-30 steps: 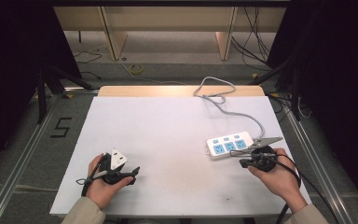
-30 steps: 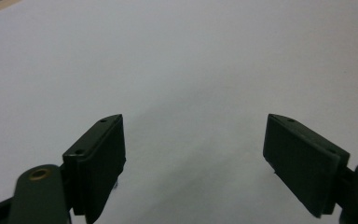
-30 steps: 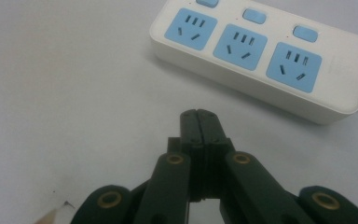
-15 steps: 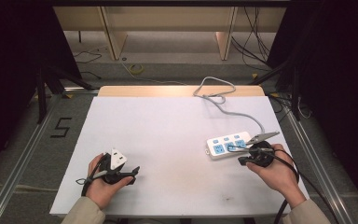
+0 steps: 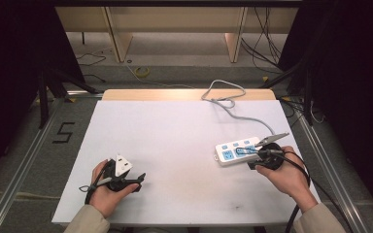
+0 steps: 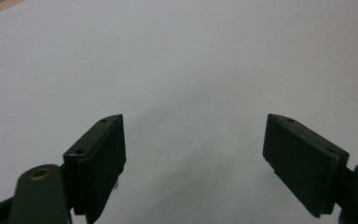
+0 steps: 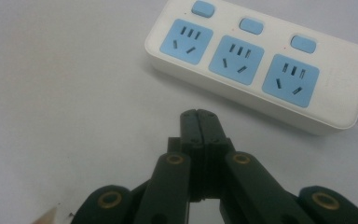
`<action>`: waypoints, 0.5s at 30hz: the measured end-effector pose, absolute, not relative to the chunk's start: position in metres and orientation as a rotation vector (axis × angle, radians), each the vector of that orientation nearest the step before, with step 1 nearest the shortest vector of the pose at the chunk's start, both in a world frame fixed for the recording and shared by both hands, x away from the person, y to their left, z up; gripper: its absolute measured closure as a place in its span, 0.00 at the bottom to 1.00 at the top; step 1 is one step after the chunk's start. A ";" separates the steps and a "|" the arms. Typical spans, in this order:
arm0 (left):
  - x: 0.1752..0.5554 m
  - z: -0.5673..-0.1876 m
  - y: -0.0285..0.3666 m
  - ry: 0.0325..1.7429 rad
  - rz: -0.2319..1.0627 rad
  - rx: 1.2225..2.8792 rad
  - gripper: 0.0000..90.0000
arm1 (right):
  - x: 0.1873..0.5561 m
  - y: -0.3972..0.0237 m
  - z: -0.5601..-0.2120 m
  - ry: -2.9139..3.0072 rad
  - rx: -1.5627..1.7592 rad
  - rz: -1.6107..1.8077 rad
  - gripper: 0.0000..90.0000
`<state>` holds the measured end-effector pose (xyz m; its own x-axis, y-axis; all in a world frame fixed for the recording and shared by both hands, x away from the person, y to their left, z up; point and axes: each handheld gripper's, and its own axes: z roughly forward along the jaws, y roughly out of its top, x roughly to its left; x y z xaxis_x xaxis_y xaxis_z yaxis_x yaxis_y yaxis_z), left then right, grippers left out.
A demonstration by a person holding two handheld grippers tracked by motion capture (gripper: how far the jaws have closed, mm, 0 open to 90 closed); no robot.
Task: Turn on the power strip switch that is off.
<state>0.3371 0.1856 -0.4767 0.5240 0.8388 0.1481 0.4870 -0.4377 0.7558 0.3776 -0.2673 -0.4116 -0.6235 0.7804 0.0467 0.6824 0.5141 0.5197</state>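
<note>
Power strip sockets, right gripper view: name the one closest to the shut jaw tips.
The middle socket of the power strip lies closest, just beyond the tips of the right gripper. The other two blue sockets flank it on either side.

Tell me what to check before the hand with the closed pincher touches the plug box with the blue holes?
1. Right gripper jaws shut with nothing between them: ok.
2. Right gripper close to the power strip but apart from it: ok.
3. All three blue sockets free of plugs: ok.
4. Power strip lying flat on the white table, grey cord trailing away to the far edge: ok.
5. Left gripper jaws open and holding nothing: ok.
6. Whether the three switches are on or off: cannot tell.
</note>
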 end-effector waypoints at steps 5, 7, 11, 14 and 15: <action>0.337 -0.477 0.186 1.074 0.685 2.102 0.23 | 0.379 -0.267 -0.411 2.566 1.260 0.742 1.00; 0.337 -0.477 0.186 1.074 0.685 2.102 0.23 | 0.380 -0.267 -0.411 2.567 1.265 0.740 1.00; 0.338 -0.477 0.186 1.074 0.687 2.099 0.23 | 0.382 -0.266 -0.410 2.570 1.265 0.732 1.00; 0.338 -0.477 0.186 1.073 0.687 2.101 0.23 | 0.383 -0.266 -0.409 2.572 1.264 0.730 1.00; 0.338 -0.477 0.186 1.075 0.687 2.100 0.23 | 0.383 -0.266 -0.409 2.574 1.262 0.729 1.00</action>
<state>0.3375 0.1858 -0.4767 0.5215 0.8404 0.1473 0.4869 -0.4349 0.7575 0.3832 -0.2657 -0.4093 -0.6223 0.7812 0.0492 0.6910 0.5186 0.5035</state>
